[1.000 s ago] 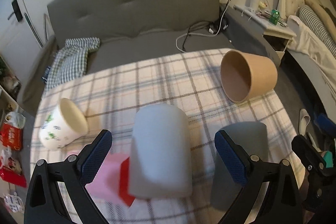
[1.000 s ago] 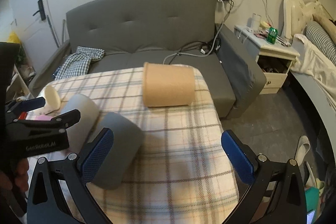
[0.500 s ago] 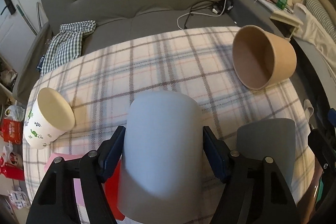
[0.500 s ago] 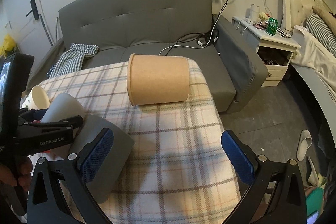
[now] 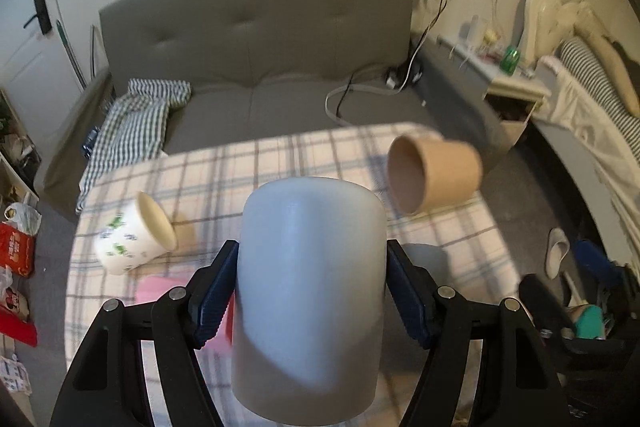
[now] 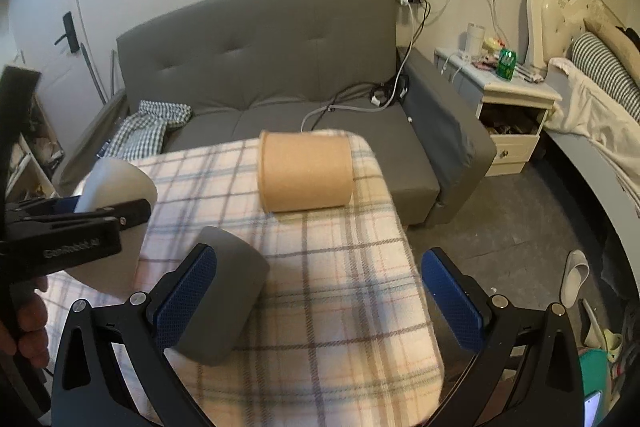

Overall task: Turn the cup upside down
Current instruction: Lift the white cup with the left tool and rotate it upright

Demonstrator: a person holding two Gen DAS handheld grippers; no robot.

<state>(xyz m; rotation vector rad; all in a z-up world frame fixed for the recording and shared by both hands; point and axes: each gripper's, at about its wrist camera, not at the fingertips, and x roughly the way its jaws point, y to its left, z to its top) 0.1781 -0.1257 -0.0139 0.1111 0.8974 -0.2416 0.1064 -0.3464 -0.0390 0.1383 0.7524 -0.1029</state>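
The left gripper [image 5: 310, 297] has clamped its fingers on the pale cup [image 5: 310, 291] and apparently raised it off the table [image 6: 320, 267], ready for turning over; the right gripper [image 6: 320, 295] hangs open, empty.

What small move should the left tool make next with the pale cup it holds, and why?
Probably roll the wrist so the pale cup turns mouth-down over the plaid cloth. The left tool is shut on the cup's sides, and in the right wrist view the cup appears lifted off the cloth and tilted. The right tool is open and holds nothing, beside the dark grey cup.
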